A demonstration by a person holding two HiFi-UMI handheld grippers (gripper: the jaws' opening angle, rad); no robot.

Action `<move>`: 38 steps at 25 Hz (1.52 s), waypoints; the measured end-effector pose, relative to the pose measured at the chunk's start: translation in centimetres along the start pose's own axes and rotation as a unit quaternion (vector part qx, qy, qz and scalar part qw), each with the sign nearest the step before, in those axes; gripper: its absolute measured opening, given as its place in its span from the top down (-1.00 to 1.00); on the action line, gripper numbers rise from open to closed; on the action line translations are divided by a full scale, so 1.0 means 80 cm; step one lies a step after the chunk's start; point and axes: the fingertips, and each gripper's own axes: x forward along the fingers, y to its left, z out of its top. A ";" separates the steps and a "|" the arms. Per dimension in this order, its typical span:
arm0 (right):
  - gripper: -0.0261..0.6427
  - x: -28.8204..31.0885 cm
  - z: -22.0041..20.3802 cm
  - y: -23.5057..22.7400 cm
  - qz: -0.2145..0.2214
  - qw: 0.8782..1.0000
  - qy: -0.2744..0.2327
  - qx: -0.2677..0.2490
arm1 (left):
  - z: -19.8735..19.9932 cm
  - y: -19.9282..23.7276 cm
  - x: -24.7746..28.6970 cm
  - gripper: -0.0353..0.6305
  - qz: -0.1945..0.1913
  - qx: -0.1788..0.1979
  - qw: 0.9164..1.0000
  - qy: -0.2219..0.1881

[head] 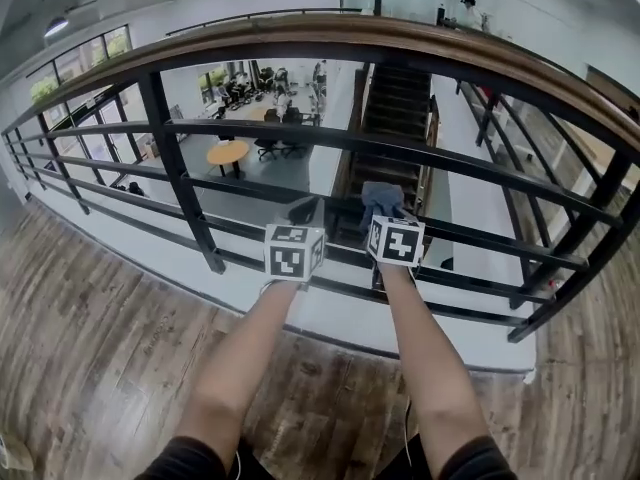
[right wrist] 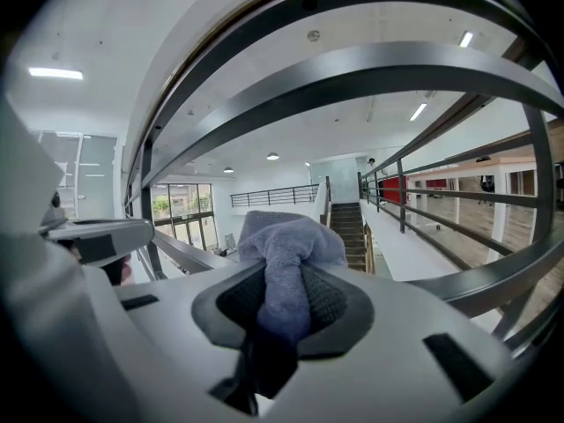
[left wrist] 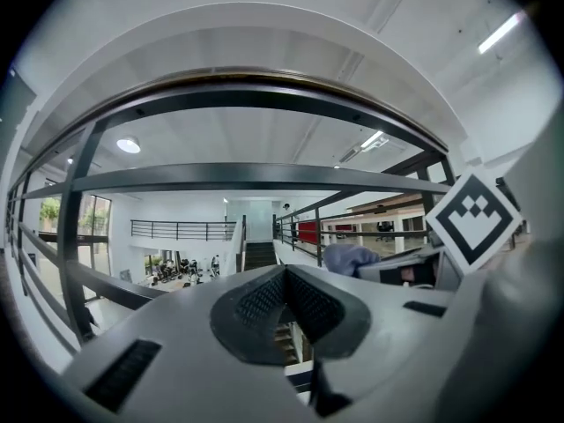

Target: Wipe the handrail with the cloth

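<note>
Two grippers sit side by side below the handrail (head: 420, 40), level with the dark middle bars (head: 450, 158) of the railing. My left gripper (head: 303, 211) has its fingers (left wrist: 257, 302) pressed together with nothing between them. My right gripper (head: 388, 208) has its fingers (right wrist: 330, 300) clamped on the grey-blue cloth (right wrist: 286, 236). The cloth bunches out past the tips, under the handrail and apart from it. Wooden floor (head: 100, 348) lies beneath my arms (head: 250, 358).
</note>
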 end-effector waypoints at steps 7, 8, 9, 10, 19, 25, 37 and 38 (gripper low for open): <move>0.65 -0.064 -0.013 -0.142 -0.028 1.000 0.003 0.009 | 0.006 -0.152 0.039 0.90 -0.054 -0.001 0.999 0.007; 0.65 -0.072 -0.014 -0.161 -0.032 0.999 0.004 0.010 | 0.008 -0.170 0.044 0.90 -0.061 -0.002 0.998 0.006; 0.65 -0.079 -0.014 -0.179 -0.037 0.999 0.004 0.011 | 0.010 -0.187 0.049 0.90 -0.068 -0.003 0.998 0.004; 0.65 -0.087 -0.015 -0.197 -0.041 0.999 0.005 0.012 | 0.012 -0.204 0.054 0.90 -0.075 -0.003 0.997 0.003; 0.65 -0.160 -0.028 -0.368 -0.083 0.996 0.007 0.023 | 0.021 -0.352 0.092 0.90 -0.135 0.002 0.991 -0.002; 0.65 -0.201 -0.036 -0.474 -0.109 0.994 0.010 0.026 | 0.015 -0.432 0.114 0.90 -0.163 0.003 0.987 0.003; 0.65 -0.279 -0.046 -0.640 -0.170 0.985 0.017 0.027 | 0.010 -0.572 0.128 0.90 -0.222 0.012 0.975 -0.006; 0.65 -0.284 -0.047 -0.649 -0.174 0.984 0.019 0.029 | 0.009 -0.580 0.127 0.90 -0.226 0.011 0.974 -0.007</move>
